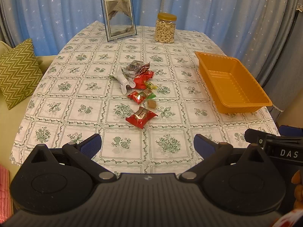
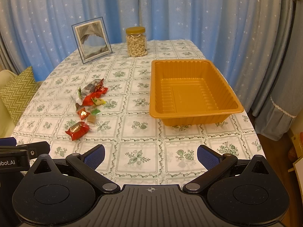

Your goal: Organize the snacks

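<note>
A loose pile of wrapped snacks [image 1: 139, 84] lies mid-table: red packets, small green and yellow candies, a white wrapper and a dark packet. The nearest red packet [image 1: 141, 116] sits just ahead of my left gripper [image 1: 147, 144], which is open and holds nothing. An orange plastic tray [image 1: 232, 84] stands at the right with nothing inside. In the right wrist view the snacks [image 2: 89, 102] lie to the left, and the tray [image 2: 191, 111] stands straight ahead of my right gripper [image 2: 150, 155], also open with nothing between its fingers.
A jar of cashews [image 1: 165, 28] with a gold lid and a framed picture [image 1: 119, 18] stand at the table's far edge before blue star curtains. A green zigzag cushion [image 1: 18, 71] rests on a sofa at the left. The floral tablecloth [image 1: 79, 111] covers the table.
</note>
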A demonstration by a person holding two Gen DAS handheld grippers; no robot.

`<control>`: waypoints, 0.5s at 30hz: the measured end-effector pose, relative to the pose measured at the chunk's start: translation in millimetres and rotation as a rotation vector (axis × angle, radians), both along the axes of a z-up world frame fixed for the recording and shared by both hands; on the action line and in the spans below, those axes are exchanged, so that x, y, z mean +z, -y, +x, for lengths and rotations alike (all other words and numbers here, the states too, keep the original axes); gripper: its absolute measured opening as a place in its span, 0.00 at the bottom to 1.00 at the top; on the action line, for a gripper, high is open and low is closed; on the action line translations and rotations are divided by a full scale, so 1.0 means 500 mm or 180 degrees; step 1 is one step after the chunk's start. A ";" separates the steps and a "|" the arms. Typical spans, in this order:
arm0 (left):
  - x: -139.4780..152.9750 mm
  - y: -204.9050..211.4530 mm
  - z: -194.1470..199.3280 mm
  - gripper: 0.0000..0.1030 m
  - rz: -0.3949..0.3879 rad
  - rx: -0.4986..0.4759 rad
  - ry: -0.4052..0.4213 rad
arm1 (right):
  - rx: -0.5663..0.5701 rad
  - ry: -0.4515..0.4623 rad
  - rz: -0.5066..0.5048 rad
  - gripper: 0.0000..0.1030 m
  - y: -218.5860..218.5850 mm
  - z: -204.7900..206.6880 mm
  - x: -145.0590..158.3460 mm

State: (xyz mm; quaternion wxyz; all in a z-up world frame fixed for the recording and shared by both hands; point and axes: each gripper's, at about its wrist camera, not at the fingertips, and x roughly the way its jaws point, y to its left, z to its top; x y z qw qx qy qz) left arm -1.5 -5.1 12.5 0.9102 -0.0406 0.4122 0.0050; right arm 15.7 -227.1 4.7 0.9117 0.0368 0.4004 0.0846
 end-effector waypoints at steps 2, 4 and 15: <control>0.000 0.001 0.000 1.00 0.0000 -0.0002 0.0001 | -0.0002 -0.0001 -0.0002 1.00 0.000 0.000 0.000; 0.000 0.000 0.000 1.00 -0.0001 -0.0003 0.0000 | -0.0001 -0.0001 0.0000 1.00 0.000 0.000 0.000; -0.005 -0.008 -0.003 1.00 -0.0080 0.0005 -0.0005 | 0.0004 0.0006 0.0022 1.00 0.001 0.001 -0.001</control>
